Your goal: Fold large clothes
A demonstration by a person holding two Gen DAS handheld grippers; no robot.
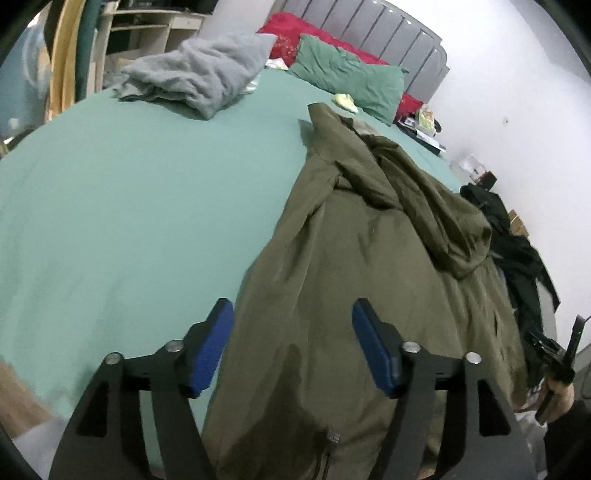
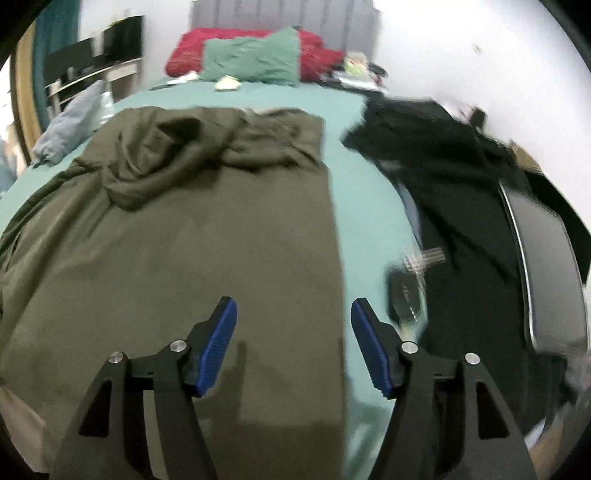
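Observation:
An olive green hooded coat (image 1: 369, 277) lies spread lengthwise on the green bed sheet (image 1: 129, 221), hood bunched at the far end. My left gripper (image 1: 291, 314) is open and empty, above the coat's near left edge. In the right wrist view the coat (image 2: 184, 240) fills the left and middle, and my right gripper (image 2: 293, 314) is open and empty above its near right edge. The other gripper, held in a hand, shows at the far right of the left wrist view (image 1: 557, 365).
A grey crumpled blanket (image 1: 199, 74) lies at the far left of the bed. A green pillow (image 1: 347, 81) and red bedding (image 1: 295, 33) lie at the headboard. Black clothes (image 2: 443, 177) lie along the bed's right side, next to a dark hairbrush (image 2: 404, 295).

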